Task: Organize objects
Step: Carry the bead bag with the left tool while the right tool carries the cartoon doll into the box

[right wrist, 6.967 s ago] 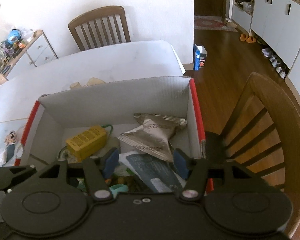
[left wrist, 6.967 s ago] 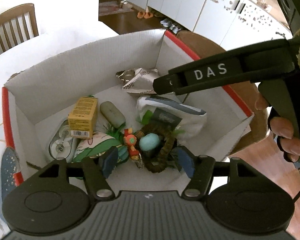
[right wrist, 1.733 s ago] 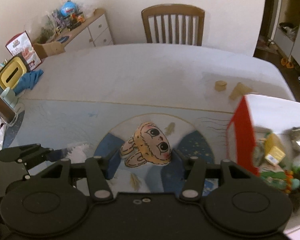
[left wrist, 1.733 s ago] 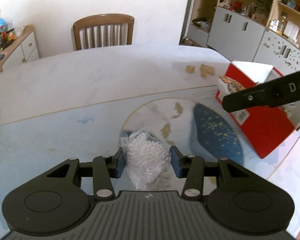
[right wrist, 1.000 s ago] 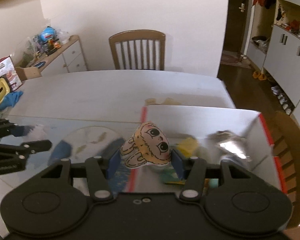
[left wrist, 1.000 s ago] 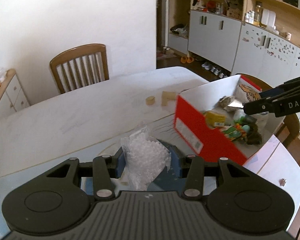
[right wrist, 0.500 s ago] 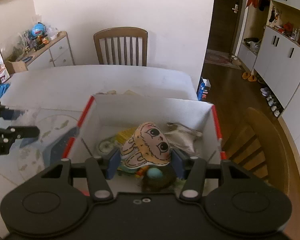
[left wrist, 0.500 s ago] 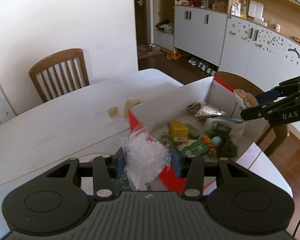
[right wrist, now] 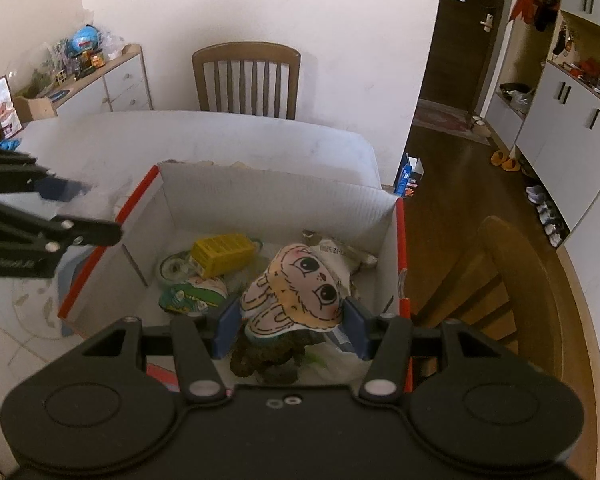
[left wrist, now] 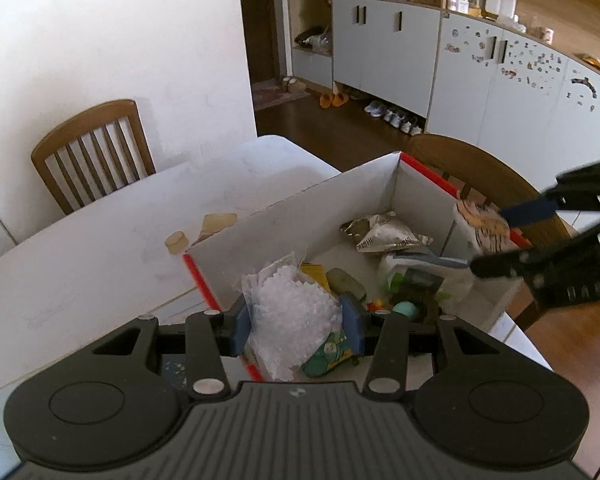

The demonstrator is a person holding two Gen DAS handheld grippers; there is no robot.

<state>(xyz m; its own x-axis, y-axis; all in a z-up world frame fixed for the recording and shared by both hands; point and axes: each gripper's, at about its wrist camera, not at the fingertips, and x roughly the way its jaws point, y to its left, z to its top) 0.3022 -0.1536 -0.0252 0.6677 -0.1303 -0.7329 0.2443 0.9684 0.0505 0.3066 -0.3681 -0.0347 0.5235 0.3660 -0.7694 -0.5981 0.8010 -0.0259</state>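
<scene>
My left gripper (left wrist: pixel 296 324) is shut on a clear bag of white beads (left wrist: pixel 290 316), held over the near left corner of the open cardboard box (left wrist: pixel 260 236) with red edges. My right gripper (right wrist: pixel 286 330) is shut on a flat cartoon bunny-face plush (right wrist: pixel 296 292), held above the box (right wrist: pixel 276 200) near its right side. Inside lie a yellow carton (right wrist: pixel 222 254), a silver snack packet (left wrist: pixel 384 236), a green packet (right wrist: pixel 192 292), a round tin (right wrist: pixel 174 268) and a nest with a blue egg (left wrist: pixel 406 308). In the left wrist view the right gripper (left wrist: pixel 496 240) shows at the right.
The box stands on a white table (left wrist: pixel 100 248) near its right end. Two small tan blocks (left wrist: pixel 200 232) lie just behind the box. A wooden chair (right wrist: pixel 512 292) is right of the box, another chair (right wrist: pixel 246 80) at the far side. A sideboard (right wrist: pixel 100 76) holds toys.
Both grippers have swung right from over the table mat to above the open box, each still gripping its item. The box has come closer under both.
</scene>
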